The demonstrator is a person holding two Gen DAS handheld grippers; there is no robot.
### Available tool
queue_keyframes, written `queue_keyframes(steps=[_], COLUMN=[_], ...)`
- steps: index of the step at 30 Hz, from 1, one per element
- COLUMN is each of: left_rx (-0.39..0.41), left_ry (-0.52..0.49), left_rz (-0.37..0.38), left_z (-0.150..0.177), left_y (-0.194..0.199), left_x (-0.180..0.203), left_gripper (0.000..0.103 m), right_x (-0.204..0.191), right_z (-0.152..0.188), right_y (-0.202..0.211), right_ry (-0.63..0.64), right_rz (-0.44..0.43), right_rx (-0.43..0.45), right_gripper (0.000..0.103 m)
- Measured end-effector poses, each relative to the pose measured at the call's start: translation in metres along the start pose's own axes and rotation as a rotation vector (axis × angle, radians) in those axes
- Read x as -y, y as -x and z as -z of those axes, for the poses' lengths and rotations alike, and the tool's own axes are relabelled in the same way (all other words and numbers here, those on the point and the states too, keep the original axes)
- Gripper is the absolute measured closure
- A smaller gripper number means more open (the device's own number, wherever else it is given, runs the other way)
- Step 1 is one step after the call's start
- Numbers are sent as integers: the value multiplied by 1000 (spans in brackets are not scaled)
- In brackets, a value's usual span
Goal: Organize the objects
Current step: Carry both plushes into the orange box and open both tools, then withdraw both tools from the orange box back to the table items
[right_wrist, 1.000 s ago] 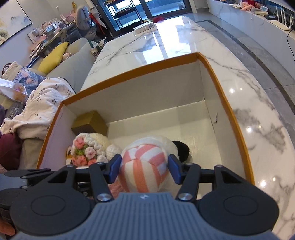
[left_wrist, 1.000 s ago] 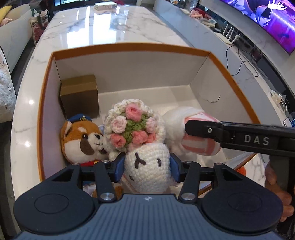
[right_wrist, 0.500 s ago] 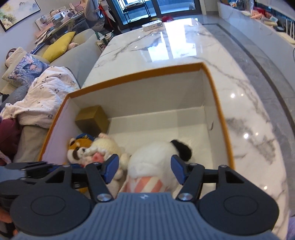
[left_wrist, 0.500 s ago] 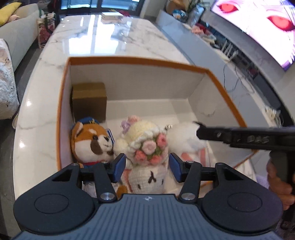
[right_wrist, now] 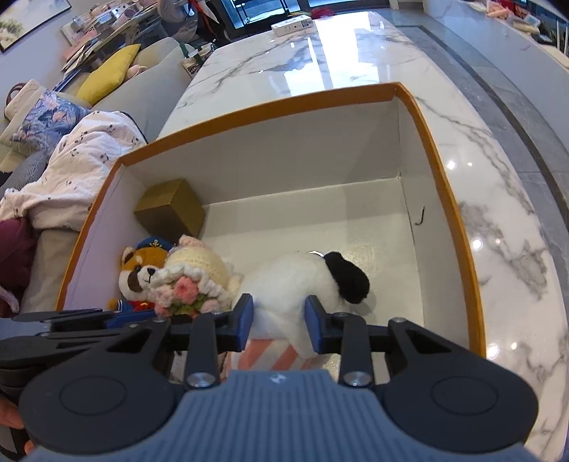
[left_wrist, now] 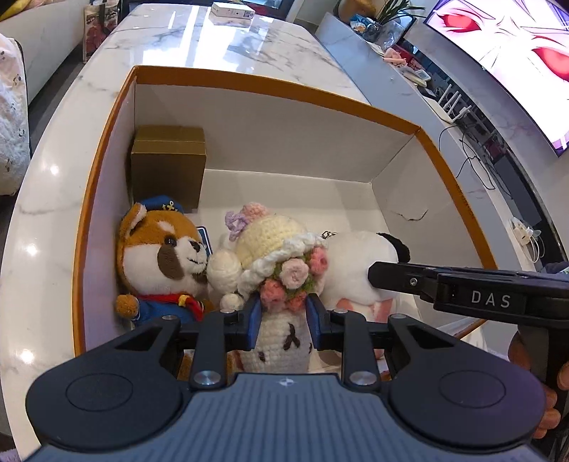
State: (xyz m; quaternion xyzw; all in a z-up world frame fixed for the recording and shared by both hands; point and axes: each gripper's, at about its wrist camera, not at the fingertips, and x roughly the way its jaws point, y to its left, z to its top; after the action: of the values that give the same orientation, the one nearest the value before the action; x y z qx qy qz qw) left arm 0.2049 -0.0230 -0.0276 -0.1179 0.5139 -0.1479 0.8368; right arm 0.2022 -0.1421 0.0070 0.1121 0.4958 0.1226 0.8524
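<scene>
An orange-rimmed white box (left_wrist: 117,103) (right_wrist: 458,199) stands on the marble table. In it lie a red-panda plush in a blue cap (left_wrist: 160,256) (right_wrist: 137,272), a crocheted doll with a flower bouquet (left_wrist: 274,256) (right_wrist: 192,277) and a white plush with a black ear and pink stripes (left_wrist: 355,270) (right_wrist: 295,284). My left gripper (left_wrist: 283,320) stands open over the crocheted doll, its jaws apart either side of it. My right gripper (right_wrist: 278,321) stands open over the white plush.
A gold cardboard box (left_wrist: 169,167) (right_wrist: 170,213) sits in the box's far left corner. The box's far right floor (right_wrist: 338,220) is bare. A white carton (left_wrist: 233,10) lies at the table's far end. A sofa with a blanket (right_wrist: 71,160) stands on the left.
Both grippers opened and drew back upward. The crocheted doll and the white plush dropped out of the jaws and now lie on the box floor.
</scene>
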Motion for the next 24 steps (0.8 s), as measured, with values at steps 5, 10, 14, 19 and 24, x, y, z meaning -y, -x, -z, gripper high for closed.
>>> queue_keyframes(steps=[5,10,14,19,24], left_rx=[87,216,266,292,291], left_ry=[-21,-58,-122,-151,-118], left_rz=[-1,41,-3,-122,-198], left_z=[5,20,36,62,89], left_y=[22,66,96,112,116], left_x=[3,8,15,16,0], left_gripper=[72,72,61,44,44], right_x=[-5,-22,-32,-40,-49], right_z=[3,22,45,69,89], right_y=[15,56,87,104,85], right_ry=[46,120,179,130,19], right_rz=[5,-28,-70,-112,-208], right_rx=[66,243,333,330,214], right_gripper=[70,68,67,50,48])
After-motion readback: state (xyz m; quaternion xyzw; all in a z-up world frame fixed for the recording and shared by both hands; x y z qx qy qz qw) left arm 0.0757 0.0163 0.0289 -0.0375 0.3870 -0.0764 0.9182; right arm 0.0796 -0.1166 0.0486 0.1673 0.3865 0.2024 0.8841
